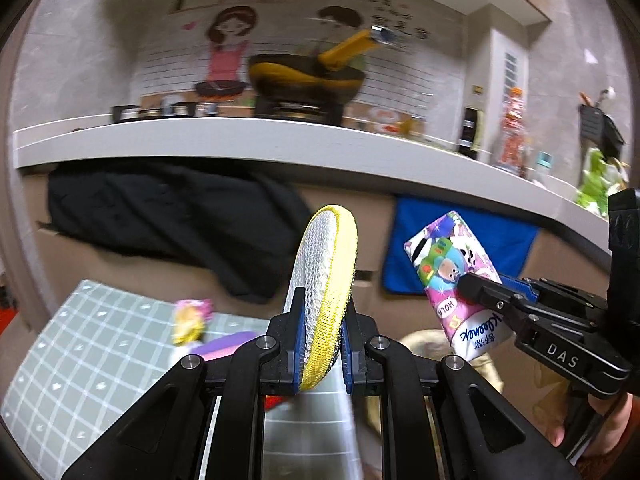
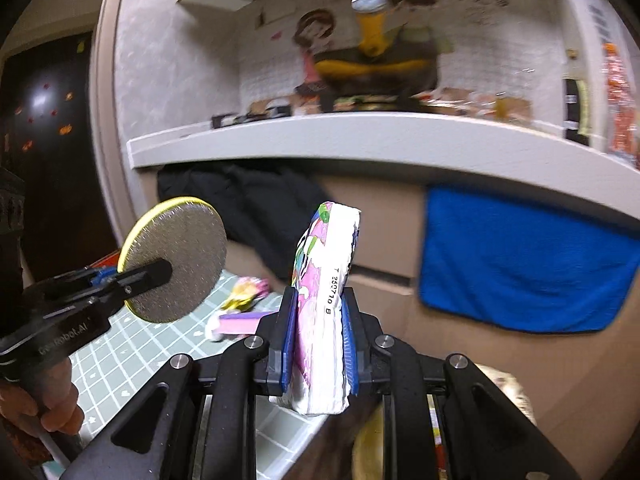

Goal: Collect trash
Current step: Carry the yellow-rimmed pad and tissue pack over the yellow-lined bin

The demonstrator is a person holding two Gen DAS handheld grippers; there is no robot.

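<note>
The left claw is clamping a round scouring pad edge-on while the right claw, at its three o'clock, is pinching a tissue pack low, so either is likely risking slipping out.

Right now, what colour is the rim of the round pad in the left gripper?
Yellow rim on the round pad, silver-grey mesh face; the left wrist view shows it best.

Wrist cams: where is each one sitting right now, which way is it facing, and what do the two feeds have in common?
Left wrist: on the left gripper, looking along its jaws, shut on a round scouring pad, toward the counter; right gripper and fingers at right.
Right wrist: on the right gripper, jaws shut on a tissue pack, facing the same counter; left gripper and hand at left.
Shared: blue towel, checked mat, pot, wall cartoon.
</note>
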